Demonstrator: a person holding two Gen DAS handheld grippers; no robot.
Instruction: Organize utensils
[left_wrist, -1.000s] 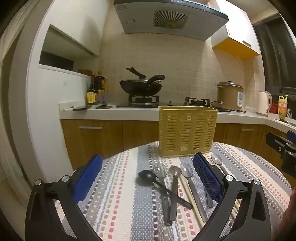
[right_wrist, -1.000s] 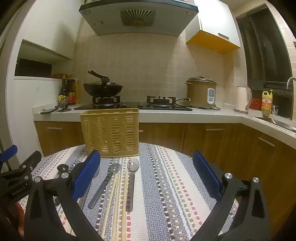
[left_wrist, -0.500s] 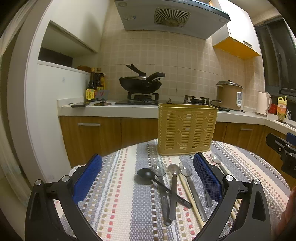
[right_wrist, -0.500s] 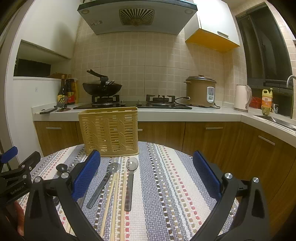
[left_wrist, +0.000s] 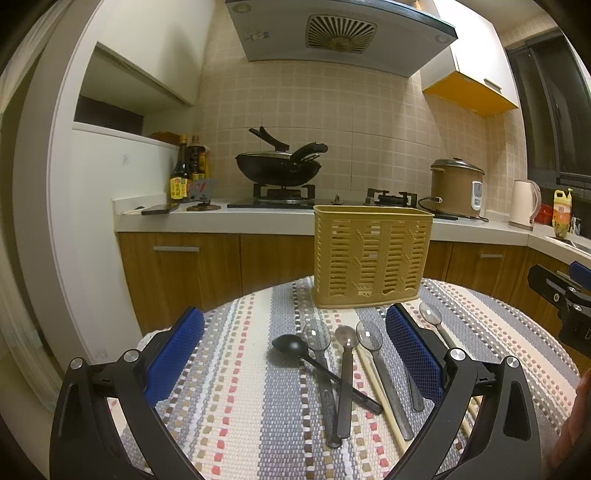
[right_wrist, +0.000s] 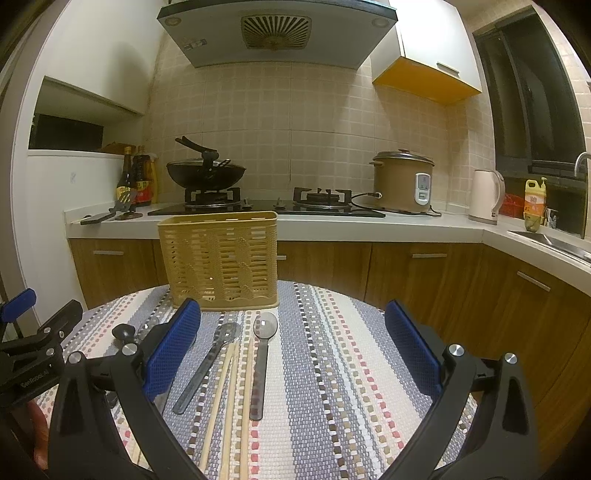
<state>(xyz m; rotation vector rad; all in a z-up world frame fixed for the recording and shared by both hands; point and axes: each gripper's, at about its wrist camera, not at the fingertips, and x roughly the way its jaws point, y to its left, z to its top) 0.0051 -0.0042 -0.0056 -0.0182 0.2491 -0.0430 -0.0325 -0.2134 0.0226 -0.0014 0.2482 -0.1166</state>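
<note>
A yellow slotted utensil basket (left_wrist: 371, 254) (right_wrist: 221, 258) stands upright at the far side of a round table with a striped cloth (left_wrist: 236, 398) (right_wrist: 332, 387). In front of it lie a black spoon (left_wrist: 291, 347), several clear-bowled spoons (left_wrist: 317, 334) (right_wrist: 265, 325) and wooden chopsticks (left_wrist: 380, 395) (right_wrist: 229, 384). My left gripper (left_wrist: 295, 347) hovers open above the spoons, holding nothing. My right gripper (right_wrist: 293, 332) is open too, over the spoons and chopsticks at the right of the pile, and it shows at the edge of the left wrist view (left_wrist: 561, 295).
Behind the table runs a kitchen counter (right_wrist: 369, 225) with a wok on the stove (left_wrist: 277, 170), sauce bottles (left_wrist: 184, 177), a rice cooker (right_wrist: 402, 181), a kettle (right_wrist: 484, 197) and a sink (right_wrist: 550, 240) at the right. A white wall (left_wrist: 99, 221) stands left.
Both views have shifted slightly: the basket and counter sit a little lower in the frames, as both grippers tilt upward. Nothing on the table has moved and both grippers stay open.
</note>
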